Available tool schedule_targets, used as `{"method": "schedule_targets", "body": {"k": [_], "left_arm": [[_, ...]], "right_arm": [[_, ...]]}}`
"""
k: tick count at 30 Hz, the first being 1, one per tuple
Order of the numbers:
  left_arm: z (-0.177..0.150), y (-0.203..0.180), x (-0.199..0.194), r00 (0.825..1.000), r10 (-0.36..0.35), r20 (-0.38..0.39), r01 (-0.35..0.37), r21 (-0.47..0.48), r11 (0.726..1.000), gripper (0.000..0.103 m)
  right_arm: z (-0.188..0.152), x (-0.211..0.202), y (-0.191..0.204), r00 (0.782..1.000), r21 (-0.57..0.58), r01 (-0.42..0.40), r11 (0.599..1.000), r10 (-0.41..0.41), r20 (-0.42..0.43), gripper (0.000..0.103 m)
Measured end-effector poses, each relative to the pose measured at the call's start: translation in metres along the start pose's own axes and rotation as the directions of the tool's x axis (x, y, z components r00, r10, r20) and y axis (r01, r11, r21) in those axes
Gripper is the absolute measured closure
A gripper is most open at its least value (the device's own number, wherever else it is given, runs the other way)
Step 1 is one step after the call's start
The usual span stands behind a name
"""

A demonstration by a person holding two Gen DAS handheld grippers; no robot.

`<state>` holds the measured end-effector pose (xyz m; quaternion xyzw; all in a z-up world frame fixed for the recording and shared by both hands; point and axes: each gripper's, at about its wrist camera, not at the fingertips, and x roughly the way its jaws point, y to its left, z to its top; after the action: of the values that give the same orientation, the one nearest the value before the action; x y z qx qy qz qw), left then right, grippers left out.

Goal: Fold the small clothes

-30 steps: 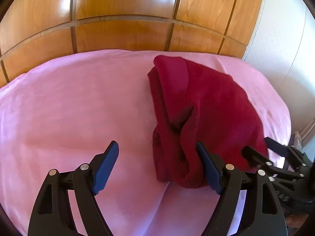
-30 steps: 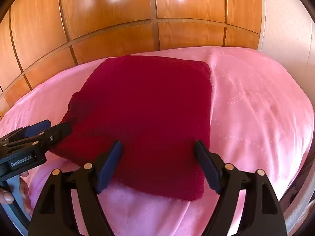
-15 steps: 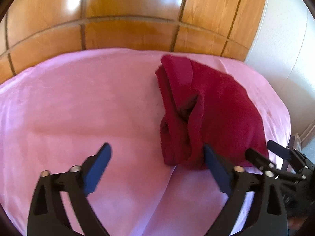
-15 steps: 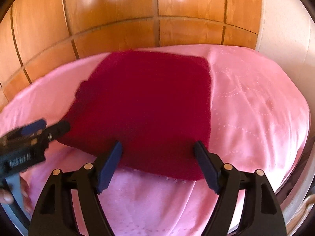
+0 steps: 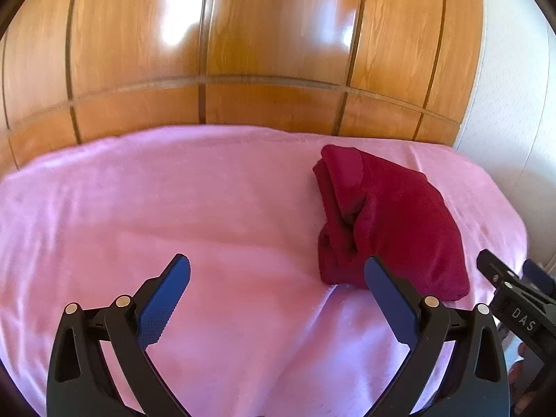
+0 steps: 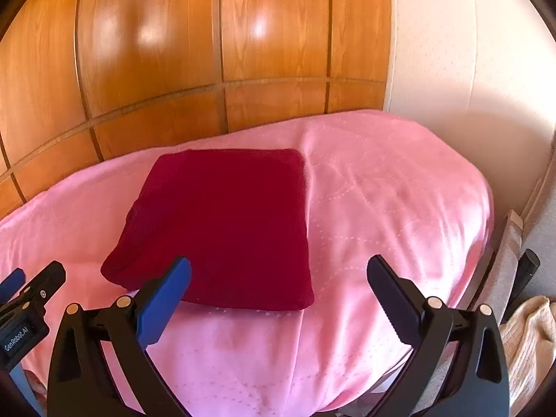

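A dark red garment (image 6: 222, 226) lies folded into a neat rectangle on the pink blanket (image 6: 399, 208) that covers the bed, with a glossy wooden panel wall (image 6: 156, 52) rising behind it.

The right gripper (image 6: 279, 279) hangs above the near edge of the fold. Its jaws are opening and nothing sits between them but bare blanket and the garment's near right corner below. The blue pad of its left finger (image 6: 163, 302) overlaps the garment's near edge in the view, without pressing it; the right finger is out over plain blanket, clear of the cloth.

The left gripper (image 5: 278, 279) is at the garment's open side, where the stacked layers and a rolled fold (image 5: 347, 215) show. Its jaws are opening too, with only blanket between them. The garment lies beyond and to the right of its right finger (image 5: 389, 299), whose tip just overlaps the cloth's near corner in the view; the left finger is well apart from it, over empty pink.

Each gripper shows at the edge of the other's view. A beige knitted cloth (image 6: 528, 344) lies off the bed, beyond the right gripper's right finger.
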<state>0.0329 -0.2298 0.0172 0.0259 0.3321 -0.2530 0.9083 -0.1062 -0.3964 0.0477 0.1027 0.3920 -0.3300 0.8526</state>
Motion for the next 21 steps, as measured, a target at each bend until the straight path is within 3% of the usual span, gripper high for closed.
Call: {"method": "schedule_targets", "body": {"k": [9,21], "left_arm": [[-0.001,-0.009,-0.009,0.992,0.122,0.026,-0.122,0.017,0.992,0.004],[0.0,-0.012,-0.008,0.992,0.122,0.022,-0.122,0.008,0.992,0.004]], "right_arm": [[-0.001,0.0,0.0,1.0,-0.009,0.0,1.0,0.0,0.017,0.002],[-0.006,0.005,0.006,1.0,-0.019,-0.018,1.0,0.019,0.01,0.002]]}}
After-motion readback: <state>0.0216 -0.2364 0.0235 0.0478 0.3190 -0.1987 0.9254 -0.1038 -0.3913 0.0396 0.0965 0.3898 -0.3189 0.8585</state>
